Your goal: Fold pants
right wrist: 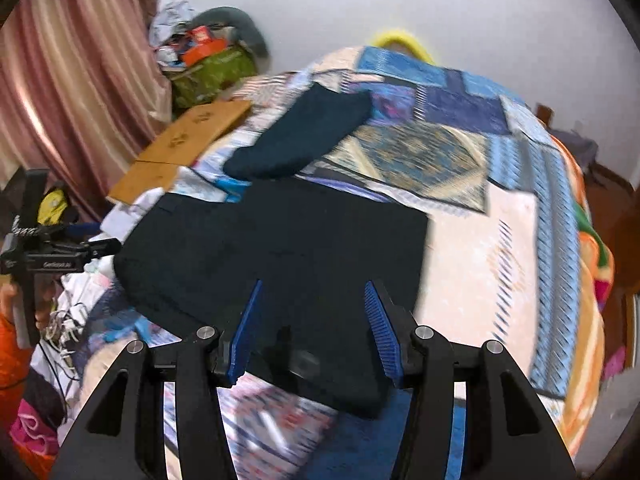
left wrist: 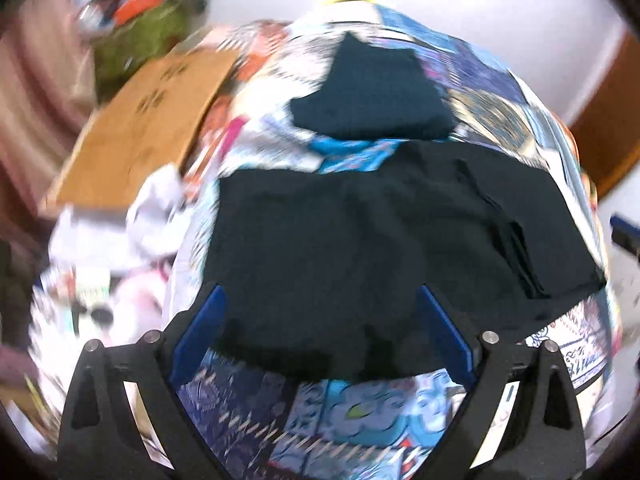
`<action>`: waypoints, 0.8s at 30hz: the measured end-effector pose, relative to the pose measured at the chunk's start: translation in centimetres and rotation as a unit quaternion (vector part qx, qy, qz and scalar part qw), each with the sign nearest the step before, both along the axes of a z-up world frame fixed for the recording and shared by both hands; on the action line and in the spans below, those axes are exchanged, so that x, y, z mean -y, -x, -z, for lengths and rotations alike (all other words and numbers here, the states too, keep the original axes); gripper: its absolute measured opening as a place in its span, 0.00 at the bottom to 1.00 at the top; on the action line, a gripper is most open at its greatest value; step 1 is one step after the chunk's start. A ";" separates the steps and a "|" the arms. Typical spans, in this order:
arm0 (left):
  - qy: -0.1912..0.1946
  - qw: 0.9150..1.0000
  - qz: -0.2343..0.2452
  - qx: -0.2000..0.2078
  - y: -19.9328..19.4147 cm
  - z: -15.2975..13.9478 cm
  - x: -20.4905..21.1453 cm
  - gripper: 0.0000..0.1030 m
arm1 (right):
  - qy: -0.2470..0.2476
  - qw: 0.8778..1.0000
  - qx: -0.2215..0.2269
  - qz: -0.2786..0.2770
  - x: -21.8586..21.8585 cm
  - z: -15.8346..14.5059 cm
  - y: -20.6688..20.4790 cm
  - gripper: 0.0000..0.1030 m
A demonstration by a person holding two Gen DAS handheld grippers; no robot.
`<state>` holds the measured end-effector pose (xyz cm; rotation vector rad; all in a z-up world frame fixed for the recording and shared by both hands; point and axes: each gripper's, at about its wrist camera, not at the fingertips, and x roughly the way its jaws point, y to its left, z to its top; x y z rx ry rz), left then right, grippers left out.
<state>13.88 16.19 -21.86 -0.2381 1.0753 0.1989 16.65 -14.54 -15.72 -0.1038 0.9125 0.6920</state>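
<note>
**Black pants flat on the quilt, both grippers open above the near edge**

Left wrist view: the black pants fill the centre of the frame, spread on the patchwork quilt. The left gripper stands wide open w/ nothing between its blue pads; the near hem of the pants lies in the gap between the jaws, low centre, but no cloth is pinched. A second dark folded garment lies higher in the frame, just beyond the pants, a strip of quilt between them. Upper left: a brown cardboard sheet and a green bag full of clutter (picture smeared there, details unclear).

Right wrist view: the same pants sit centre-left, one squared corner at centre right of the frame. The right gripper is abt half open, empty; its pads frame the near edge of the pants, which passes between and under the jaws, apparently w/o contact. The dark folded garment lies above, toward upper centre. At left edge the other gripper's black body shows. Pink curtain upper left.
</note>
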 end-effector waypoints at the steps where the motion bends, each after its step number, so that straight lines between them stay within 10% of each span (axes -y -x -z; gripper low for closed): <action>1: 0.016 1.000 -0.011 -0.002 0.6 0.3 -0.9 0.94 | 0.000 1.000 0.000 -0.008 -0.8 0.1 0.1 0.47; 8: 0.140 0.988 -0.054 -0.044 3.8 4.2 -4.3 0.94 | 0.027 0.998 -0.015 -0.057 -6.4 2.6 -0.1 0.48; 14: 0.267 0.958 -0.079 -0.072 4.8 8.7 -4.9 0.94 | 0.053 0.994 -0.055 -0.073 -8.2 5.2 -0.6 0.48; 24: 0.343 0.931 -0.111 -0.051 2.4 11.5 -6.1 0.94 | 0.036 0.994 -0.059 -0.082 -7.5 5.3 -0.2 0.48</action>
